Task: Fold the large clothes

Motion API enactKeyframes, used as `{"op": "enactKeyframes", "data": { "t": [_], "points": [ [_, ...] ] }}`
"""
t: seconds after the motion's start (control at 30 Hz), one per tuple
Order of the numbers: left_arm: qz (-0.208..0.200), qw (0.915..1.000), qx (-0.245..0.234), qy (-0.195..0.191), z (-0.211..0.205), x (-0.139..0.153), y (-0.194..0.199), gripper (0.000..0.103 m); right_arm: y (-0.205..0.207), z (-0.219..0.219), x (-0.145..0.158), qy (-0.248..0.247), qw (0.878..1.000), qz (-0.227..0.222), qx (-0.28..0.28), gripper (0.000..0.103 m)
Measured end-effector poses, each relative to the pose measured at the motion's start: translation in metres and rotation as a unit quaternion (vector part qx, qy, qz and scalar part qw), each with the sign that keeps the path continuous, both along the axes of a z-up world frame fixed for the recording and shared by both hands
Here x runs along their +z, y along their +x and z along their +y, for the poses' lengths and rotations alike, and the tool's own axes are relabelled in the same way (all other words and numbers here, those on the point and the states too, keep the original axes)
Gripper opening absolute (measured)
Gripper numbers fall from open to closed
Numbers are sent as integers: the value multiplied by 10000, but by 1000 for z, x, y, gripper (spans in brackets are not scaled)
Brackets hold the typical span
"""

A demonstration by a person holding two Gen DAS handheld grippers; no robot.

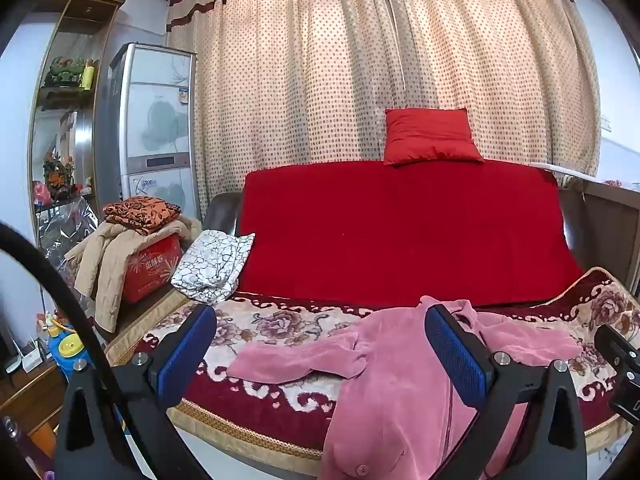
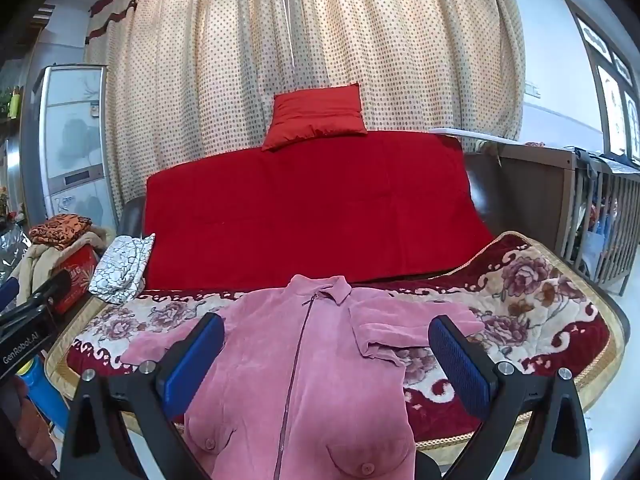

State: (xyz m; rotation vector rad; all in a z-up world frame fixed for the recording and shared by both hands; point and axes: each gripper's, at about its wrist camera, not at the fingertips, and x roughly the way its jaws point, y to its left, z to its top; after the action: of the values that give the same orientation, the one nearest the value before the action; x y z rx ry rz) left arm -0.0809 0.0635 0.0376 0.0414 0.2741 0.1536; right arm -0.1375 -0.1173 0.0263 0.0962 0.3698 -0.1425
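Both left gripper (image 1: 320,344) and right gripper (image 2: 326,354) wide, empty; pink jacket (image 2: 312,368) looks soft, floppy; pinch sleeve at 3 o'clock.

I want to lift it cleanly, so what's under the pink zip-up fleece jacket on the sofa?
The pink zip-up fleece jacket lies on a floral red-and-cream sofa blanket, its hem hanging over the front edge. Anything directly beneath the jacket is covered.

Place: a lived-in home sitting room.
Seating: sofa (image 2: 312,208) under red throw, floral blanket (image 2: 540,292).
Backdrop: dotted curtains (image 1: 360,72).
Corner: fridge (image 1: 156,120), display shelf (image 1: 68,92).
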Motion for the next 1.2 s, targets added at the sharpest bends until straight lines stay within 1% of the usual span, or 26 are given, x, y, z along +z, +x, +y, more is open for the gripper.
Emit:
{"op": "enactKeyframes", "data": {
  "t": [0.27,0.4,0.67,0.97,1.03,1.1,1.2],
  "points": [
    [9,10000,7,5,1,1,1,103,3,-2,1,29,10000,25,-9,103],
    [41,10000,3,14,0,-1,2,103,1,7,5,16,10000,21,-3,103],
    [76,10000,-2,28,0,-4,4,103,3,4,-4,-30,10000,44,3,103],
    [146,9999,-29,71,-3,-11,6,103,4,5,-6,-126,9998,124,11,103],
    [156,9998,-34,76,-5,-12,6,103,4,5,-7,-68,9999,87,13,103],
    [165,9998,-40,82,-5,-12,7,103,4,5,-7,-139,9998,147,11,103],
    [182,9998,-55,94,-6,-14,7,103,4,4,-8,-104,9999,125,11,103]
  ]
}}
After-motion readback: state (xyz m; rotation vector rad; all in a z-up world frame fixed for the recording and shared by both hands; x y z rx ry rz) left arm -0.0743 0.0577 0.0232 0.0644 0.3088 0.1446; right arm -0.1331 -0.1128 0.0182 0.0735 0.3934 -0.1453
